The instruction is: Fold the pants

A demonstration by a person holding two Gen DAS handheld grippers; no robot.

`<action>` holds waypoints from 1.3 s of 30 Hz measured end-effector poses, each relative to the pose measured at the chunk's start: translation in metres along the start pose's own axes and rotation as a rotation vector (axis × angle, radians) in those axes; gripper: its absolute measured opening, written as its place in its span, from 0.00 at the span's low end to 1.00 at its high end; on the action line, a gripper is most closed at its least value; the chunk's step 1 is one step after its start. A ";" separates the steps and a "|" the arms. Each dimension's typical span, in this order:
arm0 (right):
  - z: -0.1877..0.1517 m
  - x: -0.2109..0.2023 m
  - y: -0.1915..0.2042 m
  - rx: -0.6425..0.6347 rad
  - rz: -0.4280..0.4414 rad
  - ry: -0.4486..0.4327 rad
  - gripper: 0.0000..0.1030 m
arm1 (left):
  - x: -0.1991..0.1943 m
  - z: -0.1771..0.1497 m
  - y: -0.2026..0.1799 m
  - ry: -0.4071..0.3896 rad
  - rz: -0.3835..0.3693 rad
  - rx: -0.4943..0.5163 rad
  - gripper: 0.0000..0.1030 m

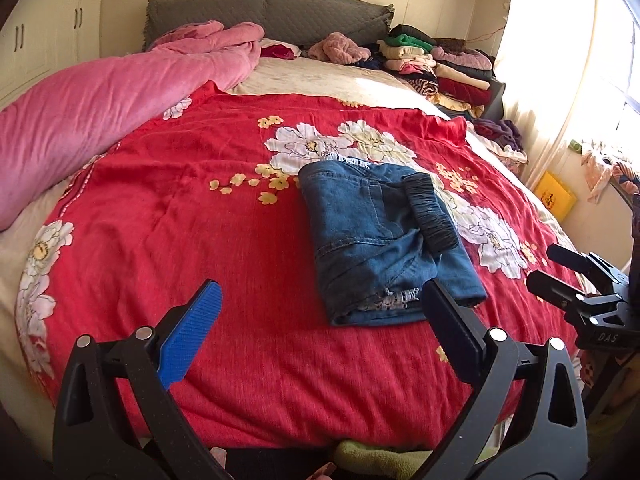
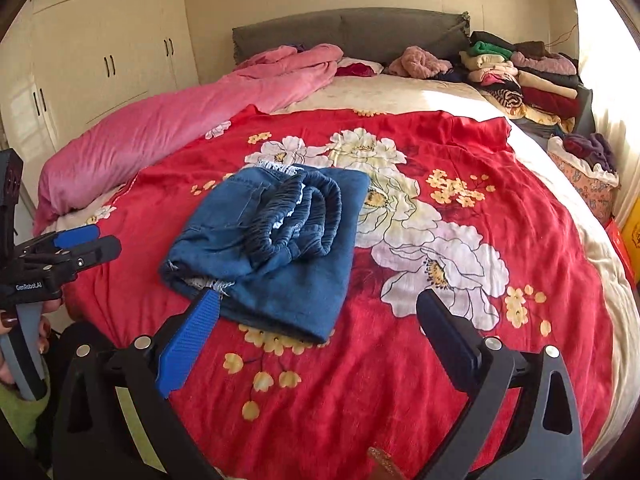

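Note:
A pair of blue denim pants [image 1: 372, 240] lies folded into a compact rectangle on the red floral bedspread [image 1: 200, 208], with the dark elastic waistband [image 1: 434, 216] on top. My left gripper [image 1: 322, 286] hovers open just in front of the bundle's near edge, its black finger by the frayed hem corner. In the right wrist view the pants [image 2: 276, 264] sit left of centre, and my right gripper [image 2: 318, 295] is open over their near edge with nothing held. The left gripper [image 2: 105, 240] shows at the far left, held by a hand [image 2: 10, 324]. The right gripper [image 1: 544, 264] shows at the right edge.
A pink duvet [image 1: 100, 108] is bunched along the bed's left side. Stacks of folded clothes [image 1: 448, 64] fill the far right corner by the grey headboard [image 1: 264, 12]. White wardrobe doors [image 2: 100, 52] stand at the left; a yellow box [image 1: 556, 196] sits beside the bed under the window.

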State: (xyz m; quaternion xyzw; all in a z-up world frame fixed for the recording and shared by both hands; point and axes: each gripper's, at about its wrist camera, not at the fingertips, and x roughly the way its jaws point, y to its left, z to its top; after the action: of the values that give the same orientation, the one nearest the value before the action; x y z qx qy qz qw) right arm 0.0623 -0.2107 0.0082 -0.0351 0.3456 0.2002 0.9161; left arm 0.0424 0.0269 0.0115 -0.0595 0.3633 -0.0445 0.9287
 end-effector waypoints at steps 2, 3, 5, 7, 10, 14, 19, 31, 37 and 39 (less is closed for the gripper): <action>-0.001 0.002 0.001 -0.003 -0.002 0.006 0.96 | 0.000 0.000 0.000 -0.003 -0.004 -0.002 0.91; -0.002 0.002 0.001 -0.003 -0.004 0.007 0.96 | 0.000 -0.001 0.001 -0.003 -0.006 -0.002 0.91; -0.002 0.004 0.002 -0.003 -0.007 0.012 0.96 | 0.000 -0.001 0.000 -0.001 -0.009 -0.004 0.91; -0.003 0.005 0.002 -0.004 -0.011 0.014 0.96 | 0.001 -0.002 0.000 0.002 -0.007 0.000 0.91; -0.003 0.005 0.001 -0.002 -0.014 0.017 0.96 | 0.003 -0.003 0.001 0.014 -0.007 -0.004 0.91; -0.002 0.005 -0.001 -0.003 -0.025 0.018 0.96 | 0.003 -0.003 0.001 0.018 -0.005 -0.008 0.91; 0.000 0.004 -0.002 0.000 -0.031 0.018 0.96 | 0.004 -0.002 0.004 0.026 -0.001 -0.012 0.91; 0.001 0.004 -0.003 0.000 -0.034 0.022 0.96 | 0.006 -0.003 0.005 0.045 0.024 -0.013 0.91; 0.002 0.005 -0.002 -0.004 -0.033 0.021 0.96 | 0.006 -0.003 0.005 0.052 0.037 -0.011 0.91; 0.002 0.005 -0.002 -0.005 -0.031 0.020 0.96 | 0.006 -0.003 0.005 0.053 0.040 -0.011 0.91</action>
State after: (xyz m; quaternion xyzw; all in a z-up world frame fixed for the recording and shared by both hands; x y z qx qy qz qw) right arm 0.0680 -0.2106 0.0062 -0.0448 0.3535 0.1866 0.9156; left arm 0.0451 0.0312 0.0042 -0.0561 0.3894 -0.0254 0.9190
